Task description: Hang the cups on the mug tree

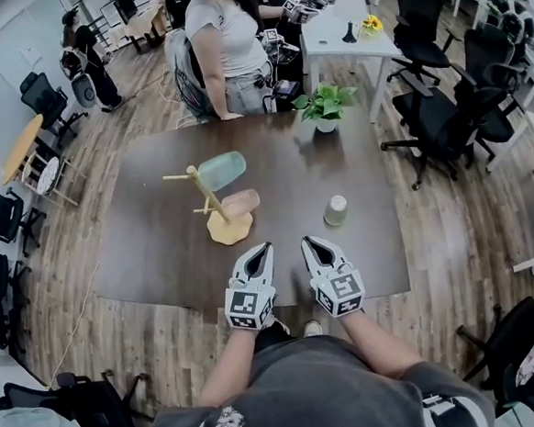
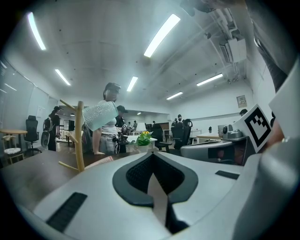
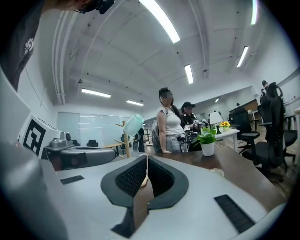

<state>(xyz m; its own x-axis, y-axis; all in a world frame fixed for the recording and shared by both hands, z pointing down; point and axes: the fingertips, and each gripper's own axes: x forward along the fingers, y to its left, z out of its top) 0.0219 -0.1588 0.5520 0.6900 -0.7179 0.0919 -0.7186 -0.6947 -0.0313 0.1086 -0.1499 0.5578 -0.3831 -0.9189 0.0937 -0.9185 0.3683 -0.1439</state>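
A wooden mug tree (image 1: 213,203) stands on the dark table (image 1: 151,254), left of the middle. A teal cup (image 1: 221,171) hangs on an upper peg and a pink cup (image 1: 240,203) on a lower one. A pale green cup (image 1: 336,210) stands alone on the table to the right. My left gripper (image 1: 261,250) and right gripper (image 1: 311,244) hover side by side at the near edge, both shut and empty. The left gripper view has the tree (image 2: 78,136) and teal cup (image 2: 100,115) at left. In the right gripper view the teal cup (image 3: 133,123) shows ahead and the loose cup's rim (image 3: 216,172) at right.
A potted plant (image 1: 325,105) sits at the table's far edge. A person (image 1: 222,46) stands against that edge. Black office chairs (image 1: 435,121) crowd the right side, and a white desk (image 1: 345,31) stands behind.
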